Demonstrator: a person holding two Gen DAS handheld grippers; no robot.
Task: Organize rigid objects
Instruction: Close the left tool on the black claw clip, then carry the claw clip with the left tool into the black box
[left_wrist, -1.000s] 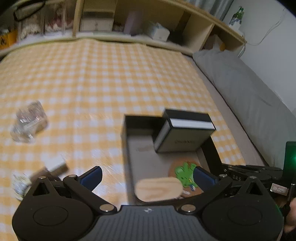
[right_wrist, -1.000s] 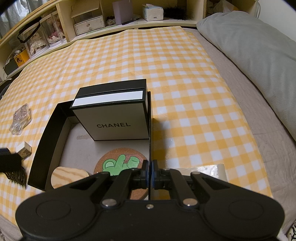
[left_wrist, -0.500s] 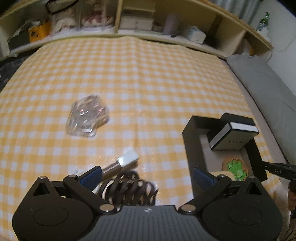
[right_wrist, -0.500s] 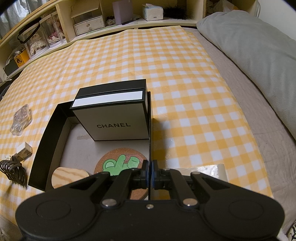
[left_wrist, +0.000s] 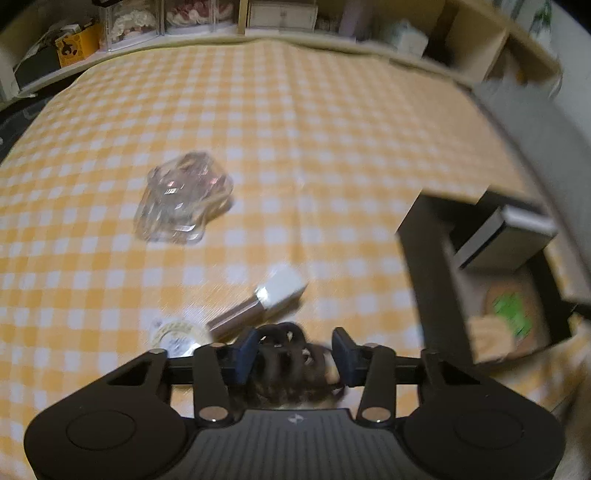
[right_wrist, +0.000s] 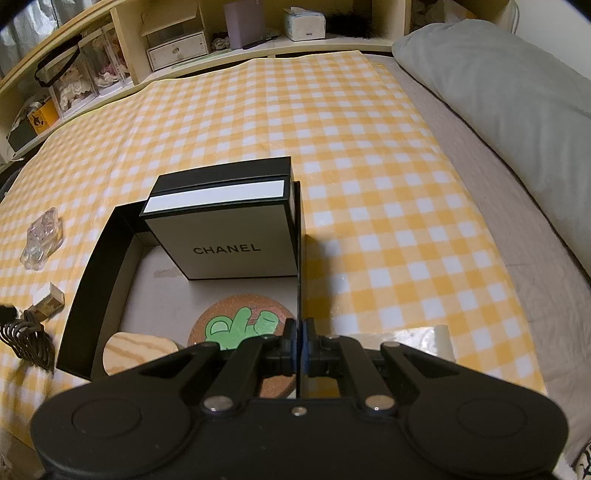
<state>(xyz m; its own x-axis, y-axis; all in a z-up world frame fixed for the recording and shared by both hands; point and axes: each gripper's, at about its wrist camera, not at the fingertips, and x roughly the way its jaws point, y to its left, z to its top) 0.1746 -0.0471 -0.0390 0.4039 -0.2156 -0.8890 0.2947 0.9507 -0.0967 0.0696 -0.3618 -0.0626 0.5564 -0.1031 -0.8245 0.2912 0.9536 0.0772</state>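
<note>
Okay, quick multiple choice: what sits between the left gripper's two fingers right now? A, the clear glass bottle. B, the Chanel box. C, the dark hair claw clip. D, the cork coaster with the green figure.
C: in the left wrist view the left gripper has its blue pads on either side of the dark hair claw clip, while the clear glass bottle lies apart on the checked cloth.

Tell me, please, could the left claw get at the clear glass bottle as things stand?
Probably not yet: the left claw is closing around the dark hair clip, though the bottle lies unobstructed ahead.
</note>
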